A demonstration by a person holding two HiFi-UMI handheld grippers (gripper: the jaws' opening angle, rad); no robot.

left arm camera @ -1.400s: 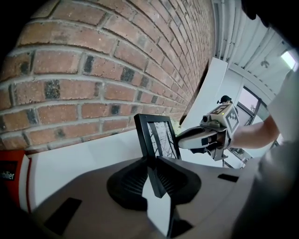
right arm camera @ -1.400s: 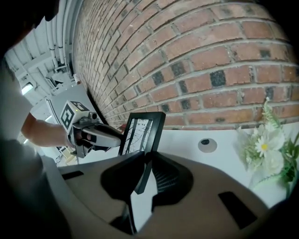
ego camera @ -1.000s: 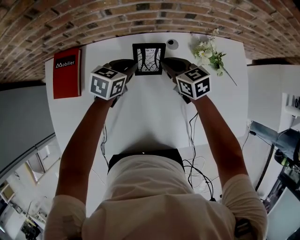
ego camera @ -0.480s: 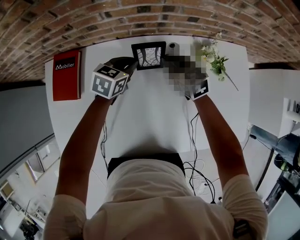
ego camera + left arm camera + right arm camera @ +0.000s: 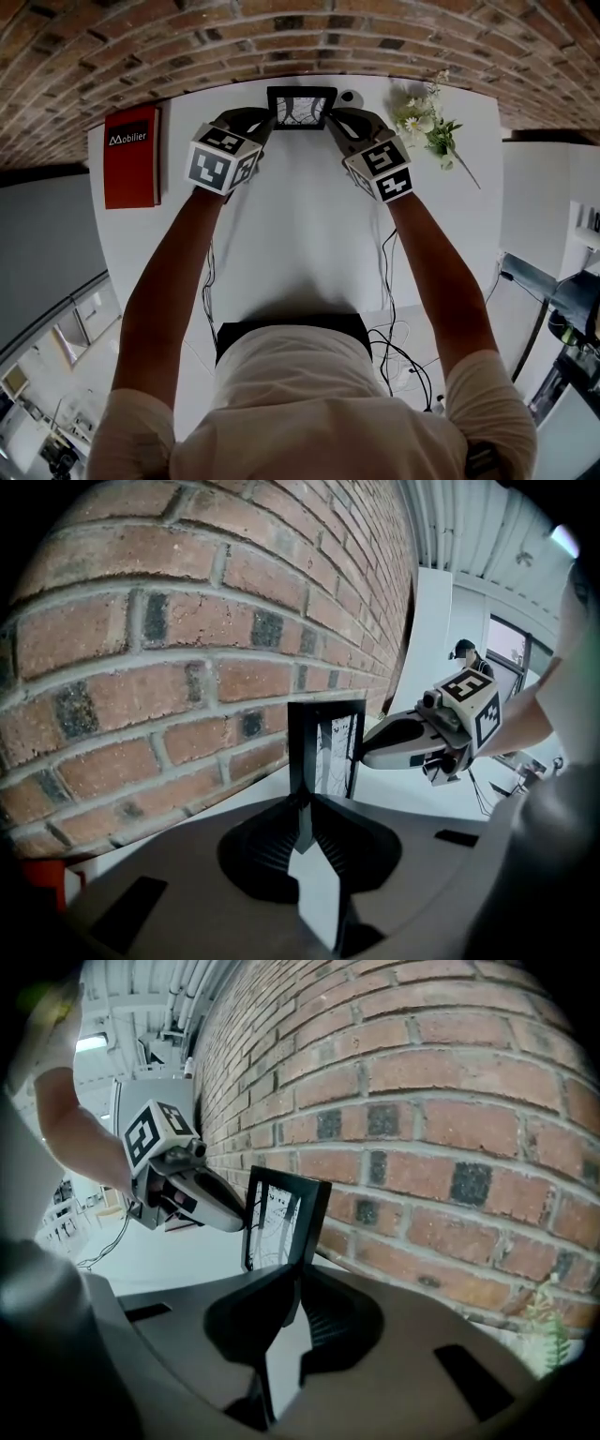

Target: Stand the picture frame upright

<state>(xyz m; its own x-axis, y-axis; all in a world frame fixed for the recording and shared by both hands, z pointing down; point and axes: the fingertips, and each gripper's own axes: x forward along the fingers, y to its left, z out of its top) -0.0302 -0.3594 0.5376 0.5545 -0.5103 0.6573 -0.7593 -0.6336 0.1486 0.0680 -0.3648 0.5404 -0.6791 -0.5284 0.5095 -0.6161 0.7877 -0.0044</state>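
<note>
A black picture frame (image 5: pixel 301 107) with a black-and-white print is held nearly upright at the white table's far edge, close to the brick wall. My left gripper (image 5: pixel 266 121) is shut on its left side edge; its jaws have just been closing on it. In the left gripper view the frame (image 5: pixel 325 747) rises edge-on out of the pinching jaws. My right gripper (image 5: pixel 335 121) is shut on the right side edge. The right gripper view shows the frame (image 5: pixel 281 1222) gripped between the jaws, with the left gripper (image 5: pixel 202 1202) across from it.
The brick wall (image 5: pixel 281 37) runs right behind the frame. A red book (image 5: pixel 132 150) lies at the table's left. White flowers (image 5: pixel 427 117) lie at the back right, and a small dark round object (image 5: pixel 348 96) sits beside the frame. Cables (image 5: pixel 389 281) hang at the near edge.
Both grippers have carried the frame away from me toward the wall. It has tipped up from a slant to nearly upright.
</note>
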